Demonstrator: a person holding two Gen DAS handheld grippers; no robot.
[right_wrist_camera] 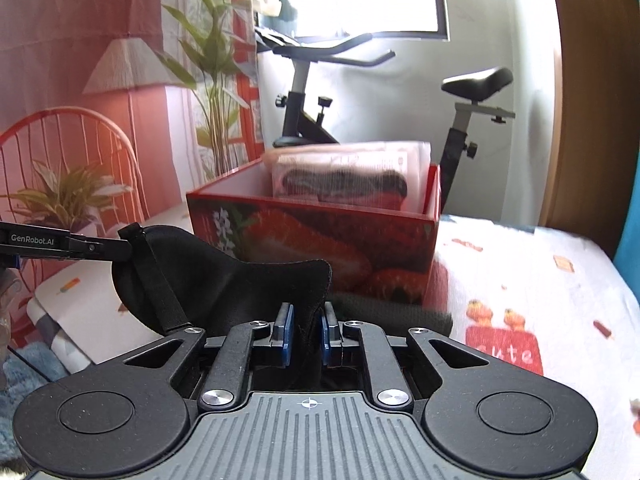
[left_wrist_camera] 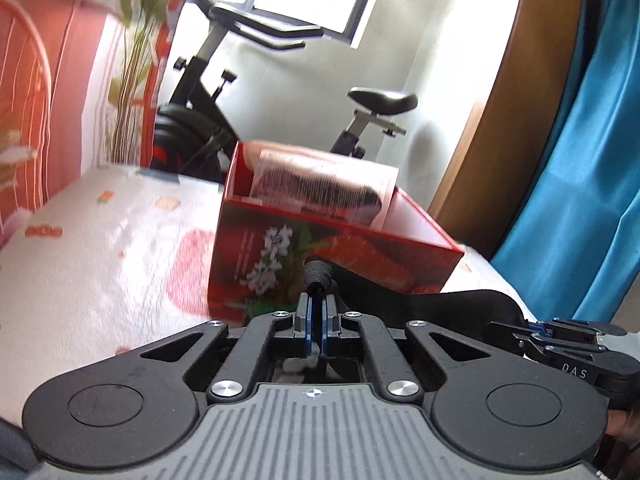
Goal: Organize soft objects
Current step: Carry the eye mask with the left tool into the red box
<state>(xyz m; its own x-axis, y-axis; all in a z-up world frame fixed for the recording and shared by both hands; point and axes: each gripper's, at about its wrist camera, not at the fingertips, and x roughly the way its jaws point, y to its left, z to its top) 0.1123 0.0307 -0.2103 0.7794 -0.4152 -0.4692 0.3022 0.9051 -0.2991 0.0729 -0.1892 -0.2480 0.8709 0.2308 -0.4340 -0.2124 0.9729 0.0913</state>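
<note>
my left tool (left_wrist_camera: pixel 316 312) is clamped on the strap of a black eye mask (right_wrist_camera: pixel 240 284), my right tool (right_wrist_camera: pixel 307 332) on its edge; red box (right_wrist_camera: pixel 320 236) on the bed (right_wrist_camera: pixel 540 300) at twelve o'clock.

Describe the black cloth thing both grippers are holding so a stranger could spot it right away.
Start at the bed and the red box standing on it. In front of that box hangs the black cloth, pinched between the left gripper and the right gripper. It is the only plain black, unpackaged soft thing there.
</note>
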